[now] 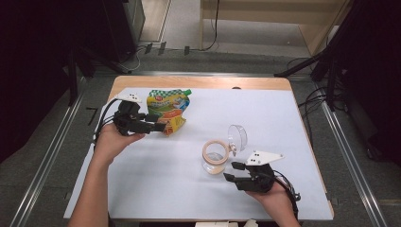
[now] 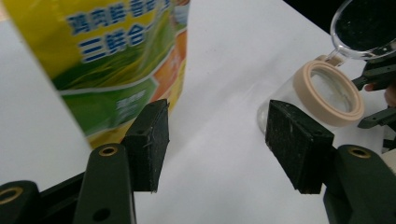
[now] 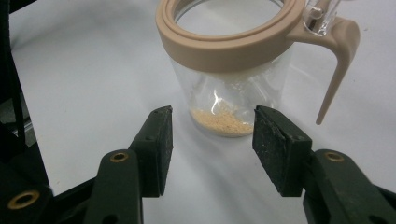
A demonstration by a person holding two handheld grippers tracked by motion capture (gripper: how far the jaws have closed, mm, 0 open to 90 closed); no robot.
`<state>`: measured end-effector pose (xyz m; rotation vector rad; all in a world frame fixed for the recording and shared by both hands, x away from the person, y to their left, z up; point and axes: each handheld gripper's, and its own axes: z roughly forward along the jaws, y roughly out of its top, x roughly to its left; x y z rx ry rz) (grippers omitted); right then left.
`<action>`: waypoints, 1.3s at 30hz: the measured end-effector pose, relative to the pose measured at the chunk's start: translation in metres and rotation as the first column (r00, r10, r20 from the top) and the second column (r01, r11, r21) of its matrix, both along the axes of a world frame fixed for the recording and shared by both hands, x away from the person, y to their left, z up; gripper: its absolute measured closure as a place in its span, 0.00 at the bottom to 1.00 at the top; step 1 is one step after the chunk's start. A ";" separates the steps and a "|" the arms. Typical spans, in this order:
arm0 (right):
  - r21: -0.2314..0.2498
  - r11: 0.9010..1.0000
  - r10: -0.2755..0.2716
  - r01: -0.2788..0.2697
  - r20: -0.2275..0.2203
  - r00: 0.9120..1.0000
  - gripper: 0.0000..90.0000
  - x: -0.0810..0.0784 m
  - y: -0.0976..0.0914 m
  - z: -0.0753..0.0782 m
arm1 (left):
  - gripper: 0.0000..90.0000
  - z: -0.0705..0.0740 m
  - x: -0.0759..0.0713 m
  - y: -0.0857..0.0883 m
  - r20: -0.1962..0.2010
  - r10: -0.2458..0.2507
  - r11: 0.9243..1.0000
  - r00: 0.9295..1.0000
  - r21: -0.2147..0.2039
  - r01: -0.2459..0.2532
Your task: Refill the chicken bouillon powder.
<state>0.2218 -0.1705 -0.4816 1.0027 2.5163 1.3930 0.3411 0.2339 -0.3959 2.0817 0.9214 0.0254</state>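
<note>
Glossy pouch (image 1: 166, 109), clear plastic jar (image 3: 230, 88)

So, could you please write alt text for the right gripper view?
A clear glass jar with a beige rim and open lid stands on the white table, with some yellowish powder at its bottom. The open hand-held gripper points at it without touching.

yellow-green pouch (image 2: 112, 60), blue Chinese print, seemingly "三鲜合一"
</note>
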 end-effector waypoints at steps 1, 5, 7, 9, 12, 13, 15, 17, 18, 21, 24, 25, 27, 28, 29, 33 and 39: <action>-0.003 1.000 0.000 0.000 0.000 1.000 0.54 0.000 0.000 0.000 | 0.45 0.000 0.001 0.003 -0.005 0.002 1.000 1.000 0.002 -0.002; -0.009 1.000 0.003 -0.003 0.000 1.000 0.54 0.000 0.002 -0.001 | 0.46 -0.002 0.005 0.011 -0.008 0.011 1.000 1.000 0.011 -0.011; -0.010 1.000 0.004 -0.004 -0.002 1.000 0.54 0.000 0.003 -0.001 | 0.46 -0.003 0.007 0.015 -0.008 0.023 0.999 1.000 0.023 -0.023; -0.011 1.000 0.006 -0.006 -0.001 1.000 0.54 -0.001 0.003 -0.001 | 0.46 -0.005 0.009 0.020 -0.011 0.036 0.999 0.999 0.018 -0.036; -0.008 1.000 0.009 -0.009 0.000 1.000 0.54 -0.001 0.003 -0.001 | 0.45 -0.009 0.013 0.030 -0.010 0.064 0.998 0.998 0.024 -0.064; -0.005 1.000 0.010 -0.010 0.001 1.000 0.54 -0.001 0.003 0.000 | 0.45 -0.010 0.014 0.033 -0.013 0.071 0.997 0.997 0.026 -0.071; -0.005 1.000 0.012 -0.012 0.004 1.000 0.54 -0.002 0.003 0.000 | 0.45 -0.014 0.018 0.038 -0.011 0.080 0.997 0.997 0.018 -0.080; 0.000 1.000 0.014 -0.014 0.009 1.000 0.54 -0.003 0.004 0.001 | 0.45 -0.016 0.022 0.039 -0.001 0.087 0.996 0.996 0.003 -0.087; 0.002 1.000 0.015 -0.015 0.008 1.000 0.54 -0.004 0.004 0.001 | 0.45 -0.017 0.024 0.038 0.005 0.093 0.996 0.996 -0.003 -0.093; 0.000 1.000 0.025 -0.025 0.017 1.000 0.54 -0.005 0.006 0.001 | 0.45 -0.019 0.031 0.033 0.001 0.080 0.997 0.997 0.022 -0.080; -0.001 1.000 0.032 -0.032 0.017 0.999 0.54 -0.007 0.009 0.001 | 0.46 -0.021 0.037 0.025 0.009 0.075 0.997 0.997 0.023 -0.075; 0.001 0.999 0.033 -0.033 0.019 0.999 0.54 -0.008 0.010 0.000 | 0.46 -0.021 0.039 0.023 0.014 0.074 0.997 0.997 0.023 -0.074; 0.004 0.999 0.036 -0.036 0.016 0.999 0.54 -0.009 0.012 0.000 | 0.46 -0.022 0.042 0.019 0.023 0.068 0.997 0.997 0.025 -0.069; 0.005 0.999 0.038 -0.038 0.020 0.999 0.54 -0.009 0.013 0.000 | 0.47 -0.022 0.043 0.017 0.027 0.066 0.997 0.997 0.024 -0.067; 0.008 0.999 0.040 -0.040 0.021 0.999 0.54 -0.010 0.014 0.000 | 0.48 -0.022 0.044 0.015 0.034 0.066 0.998 0.997 0.021 -0.067; 0.010 0.998 0.057 -0.057 0.019 0.998 0.54 -0.014 0.021 -0.001 | 0.52 -0.025 0.048 0.007 0.038 0.058 0.998 0.998 0.000 -0.058; 0.008 0.996 0.083 -0.083 0.028 0.996 0.53 -0.021 0.028 -0.002 | 0.62 -0.026 0.050 -0.006 0.044 0.033 0.999 0.999 0.023 -0.034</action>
